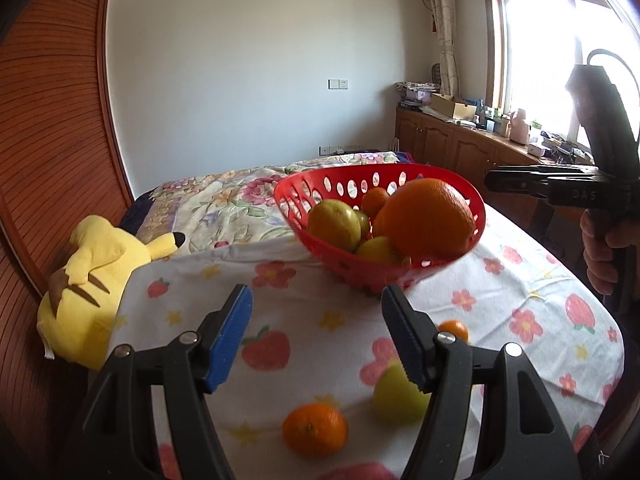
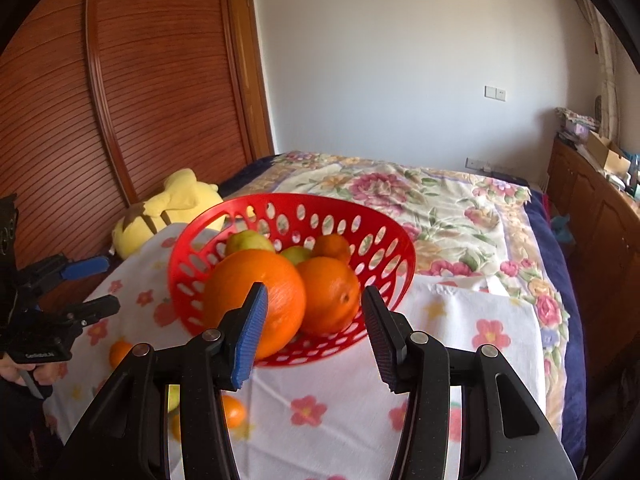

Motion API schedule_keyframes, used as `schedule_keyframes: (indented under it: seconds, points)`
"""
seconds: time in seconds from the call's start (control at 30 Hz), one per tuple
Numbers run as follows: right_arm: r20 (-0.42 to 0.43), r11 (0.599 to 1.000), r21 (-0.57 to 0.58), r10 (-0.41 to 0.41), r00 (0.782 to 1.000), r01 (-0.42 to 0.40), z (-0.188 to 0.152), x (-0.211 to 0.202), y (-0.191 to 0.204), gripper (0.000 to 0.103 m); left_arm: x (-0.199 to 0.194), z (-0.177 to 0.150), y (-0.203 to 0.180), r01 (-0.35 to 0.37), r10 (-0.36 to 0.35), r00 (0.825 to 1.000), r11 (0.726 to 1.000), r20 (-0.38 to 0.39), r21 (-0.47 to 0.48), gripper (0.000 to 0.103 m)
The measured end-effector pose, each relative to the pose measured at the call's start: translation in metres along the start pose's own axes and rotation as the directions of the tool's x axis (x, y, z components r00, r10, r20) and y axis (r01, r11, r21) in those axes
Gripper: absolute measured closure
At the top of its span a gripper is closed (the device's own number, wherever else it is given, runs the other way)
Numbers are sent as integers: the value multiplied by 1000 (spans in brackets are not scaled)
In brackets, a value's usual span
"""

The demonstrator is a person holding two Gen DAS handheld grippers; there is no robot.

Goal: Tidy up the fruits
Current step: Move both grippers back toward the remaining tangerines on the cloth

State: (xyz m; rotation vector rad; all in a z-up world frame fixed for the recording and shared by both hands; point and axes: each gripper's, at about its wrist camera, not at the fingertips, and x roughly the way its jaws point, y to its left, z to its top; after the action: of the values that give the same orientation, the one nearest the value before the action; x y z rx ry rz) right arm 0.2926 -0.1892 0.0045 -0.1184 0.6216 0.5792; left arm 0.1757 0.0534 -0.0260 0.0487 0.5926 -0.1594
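The left gripper point(image 1: 316, 312) stands partly open with nothing between its blue pads. Just below its gap lies one small orange point(image 1: 315, 430) on the cloth; at the right jaw, partly hidden by it, sit one green fruit point(image 1: 394, 398) and a second small orange point(image 1: 454, 330). That makes three loose fruits on the cloth. Past the jaw tips stands one red basket point(image 1: 320, 184), perforated, holding a large orange point(image 1: 428, 220), a second orange point(image 2: 328, 300) beside it, a small orange point(image 1: 376, 200) behind, and yellow-green fruits, three as far as can be told.

The right gripper point(image 2: 314, 308) is also partly open and holds nothing; the basket stands just beyond its tips, with the large orange behind the left pad.

All this rests on a white cloth point(image 1: 520, 280) printed with flowers and strawberries, spread over a floral bedspread point(image 2: 460, 208). Left of the jaws lies one yellow plush toy point(image 1: 84, 280) against a wooden slatted door point(image 2: 120, 100). Farther off are a white wall point(image 1: 240, 80), low wooden cabinets point(image 1: 448, 140) and a bright window point(image 1: 552, 52)
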Motion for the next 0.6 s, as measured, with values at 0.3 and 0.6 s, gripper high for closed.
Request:
schedule_keyframes:
  seconds: [0.3,0.6]
  points:
    - [-6,1000,17,-12,1000,12,-27,-22,21,53,-13,-30,7,-16,15,1000,1000,-14,-26,35]
    - [-37,998,63,9,999,-7,-65,-23,47,53,-10,-61,9,-18,16,999,999,-36,-46,34]
